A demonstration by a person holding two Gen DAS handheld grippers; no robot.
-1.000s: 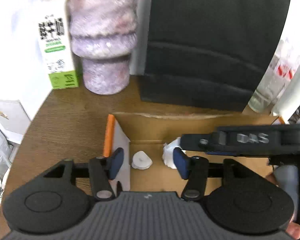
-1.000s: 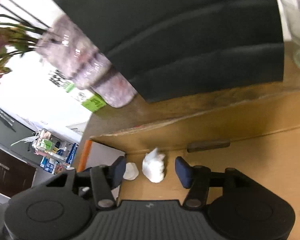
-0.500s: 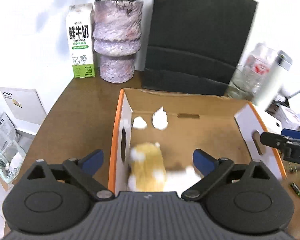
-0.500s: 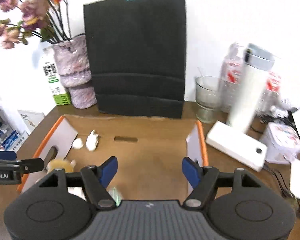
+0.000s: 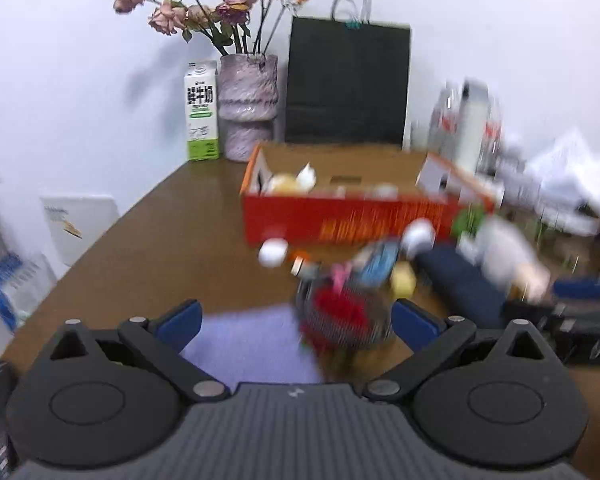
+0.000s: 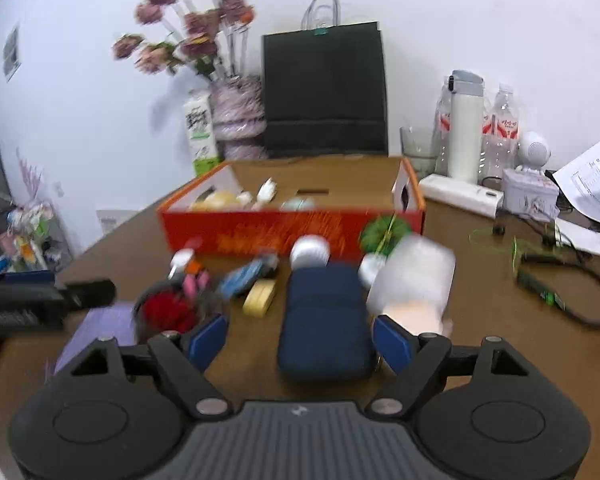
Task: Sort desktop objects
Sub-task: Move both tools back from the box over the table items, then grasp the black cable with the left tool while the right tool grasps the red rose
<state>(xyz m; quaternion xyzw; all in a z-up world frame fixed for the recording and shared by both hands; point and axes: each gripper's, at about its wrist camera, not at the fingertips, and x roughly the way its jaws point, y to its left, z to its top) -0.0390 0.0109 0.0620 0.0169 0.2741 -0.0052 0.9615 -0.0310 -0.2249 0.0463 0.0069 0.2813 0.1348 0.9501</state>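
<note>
While jaws open wide on both the left gripper (image 5: 296, 320) and right gripper (image 6: 300, 340), gripping nothing, hover over clutter crowded before the orange box (image 6: 292, 232); risk knocking the dark blue pouch (image 6: 324, 320) into neighbours.

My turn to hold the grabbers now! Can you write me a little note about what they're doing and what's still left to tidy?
Left gripper: jaws opening, holding nothing.
Right gripper: jaws opening, nothing gripped; the navy pouch lies on the table between its fingers.
Done: some small things already sit in the orange box.
Left: the pouch, a red bundle, a yellow block, a white ball and other blurred bits lie in front of the box.
</note>
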